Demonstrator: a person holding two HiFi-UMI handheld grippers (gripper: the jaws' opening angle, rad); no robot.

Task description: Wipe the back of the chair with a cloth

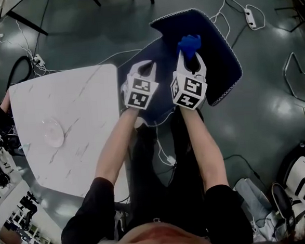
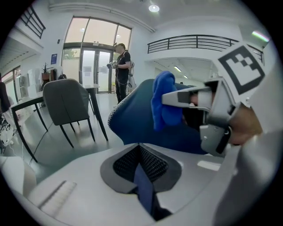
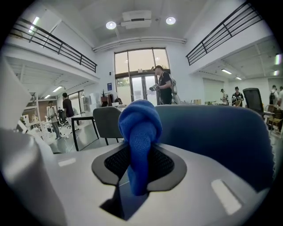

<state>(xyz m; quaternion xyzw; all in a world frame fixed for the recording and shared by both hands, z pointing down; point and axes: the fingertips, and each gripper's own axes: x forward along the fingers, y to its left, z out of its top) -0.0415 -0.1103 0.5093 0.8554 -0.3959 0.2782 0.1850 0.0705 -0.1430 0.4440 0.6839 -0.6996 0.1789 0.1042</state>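
Head view: blue cloth (image 1: pixel 190 44), upper centre, rests against the chair back (image 1: pixel 218 51), pinched in the right tongs (image 1: pixel 191 59).
Left gripper view: left tongs (image 2: pixel 140 152) closed, apparently empty (cloth above centre).
Right gripper view: cloth bunched between the jaws. It is probably soft and light, and best held mid-wad.

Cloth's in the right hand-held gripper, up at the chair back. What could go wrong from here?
The cloth sticks out of the right hand-held gripper as a bunched knob; dragging it over the chair back might tug it loose.
The left hand-held gripper has its jaws together, seemingly not clamped on the chair back, so it could shift when pressed.
Cables lie on the floor underfoot; a step could snag them.
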